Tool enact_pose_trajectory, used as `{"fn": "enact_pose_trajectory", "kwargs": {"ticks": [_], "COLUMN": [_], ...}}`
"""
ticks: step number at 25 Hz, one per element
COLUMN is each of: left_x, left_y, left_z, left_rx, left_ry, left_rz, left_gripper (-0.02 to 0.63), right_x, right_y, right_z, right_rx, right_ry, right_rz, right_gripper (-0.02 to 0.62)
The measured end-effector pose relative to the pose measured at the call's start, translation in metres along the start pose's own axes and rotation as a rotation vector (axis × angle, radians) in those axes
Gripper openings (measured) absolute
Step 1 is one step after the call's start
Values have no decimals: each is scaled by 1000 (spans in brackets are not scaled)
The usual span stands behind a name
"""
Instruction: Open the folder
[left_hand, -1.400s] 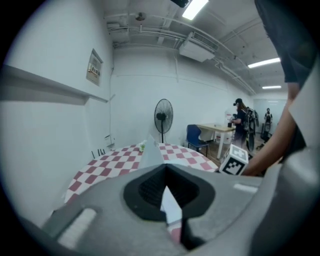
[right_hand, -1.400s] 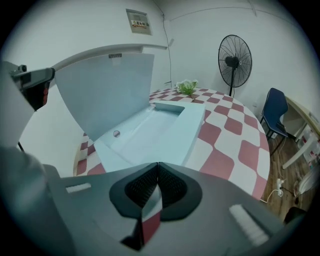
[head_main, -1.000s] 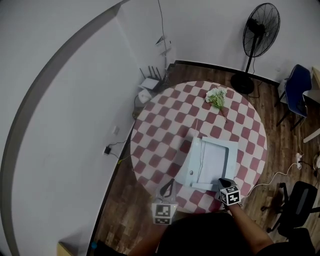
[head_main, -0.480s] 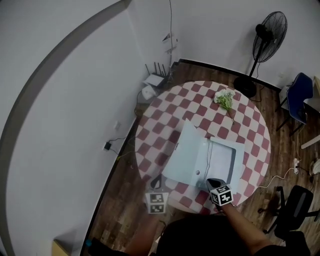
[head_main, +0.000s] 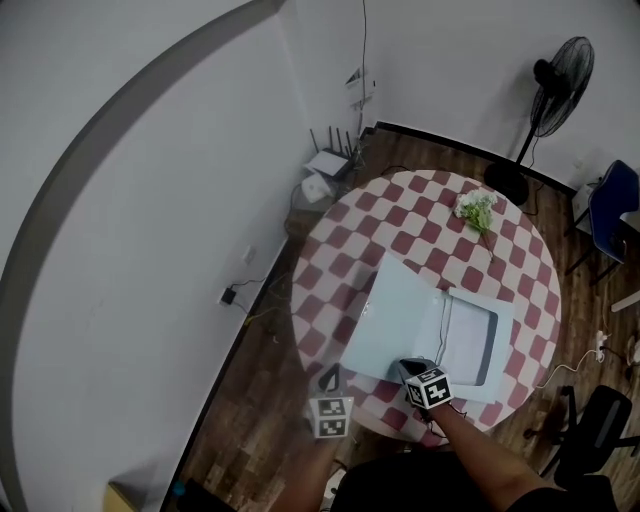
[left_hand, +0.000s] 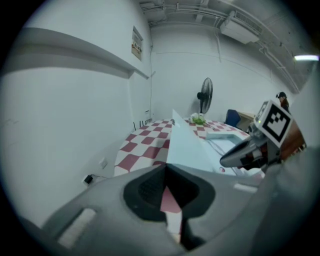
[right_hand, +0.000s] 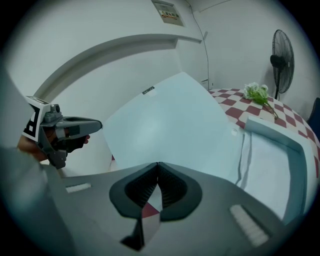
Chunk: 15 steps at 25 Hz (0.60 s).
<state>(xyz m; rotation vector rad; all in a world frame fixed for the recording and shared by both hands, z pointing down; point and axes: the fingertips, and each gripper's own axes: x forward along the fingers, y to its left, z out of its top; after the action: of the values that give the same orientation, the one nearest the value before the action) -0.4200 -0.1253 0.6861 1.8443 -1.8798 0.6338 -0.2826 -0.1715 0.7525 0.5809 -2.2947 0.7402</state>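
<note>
A pale blue folder (head_main: 480, 340) lies on the round checked table (head_main: 340, 270), with white sheets inside. Its cover (head_main: 400, 325) stands lifted and leans to the left. My right gripper (head_main: 412, 366) is at the cover's near edge and is shut on that edge; in the right gripper view the cover (right_hand: 170, 125) rises straight out of the jaws (right_hand: 157, 165). My left gripper (head_main: 328, 378) hangs off the table's near left edge, shut and empty. From the left gripper view (left_hand: 167, 167) I see the cover (left_hand: 182, 142) edge-on and the right gripper (left_hand: 240, 155) beyond it.
A bunch of white flowers (head_main: 477, 210) lies at the table's far side. A standing fan (head_main: 555, 80) and a blue chair (head_main: 615, 205) are at the back right, a router (head_main: 325, 165) is on the floor by the wall, and an office chair (head_main: 600, 420) is at the right.
The folder's cover has swung up from flat and over to the left, held by the right gripper, which moved left along the near edge. The left gripper sank slightly.
</note>
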Motion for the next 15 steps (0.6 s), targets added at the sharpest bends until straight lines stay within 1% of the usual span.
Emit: {"fn": "enact_pose_trajectory", "kwargs": {"ticks": [2, 6, 11, 15], "left_x": [6, 13, 26, 30], "left_y": [6, 17, 32, 34], "left_z": [-5, -8, -36, -38], "left_rx": [-17, -92, -148, -201], "left_ry": [7, 12, 45, 30], "left_rz": [1, -1, 10, 0], "left_gripper": [2, 2, 10, 3], "right_x": [14, 37, 62, 73], "right_y": [3, 6, 2, 0], "right_z": [-1, -13, -21, -26], "right_rx": [-12, -36, -48, -30], "right_ry": [29, 92, 114, 135], "right_rz": [0, -14, -15, -4], "right_gripper": [3, 3, 3, 3]}}
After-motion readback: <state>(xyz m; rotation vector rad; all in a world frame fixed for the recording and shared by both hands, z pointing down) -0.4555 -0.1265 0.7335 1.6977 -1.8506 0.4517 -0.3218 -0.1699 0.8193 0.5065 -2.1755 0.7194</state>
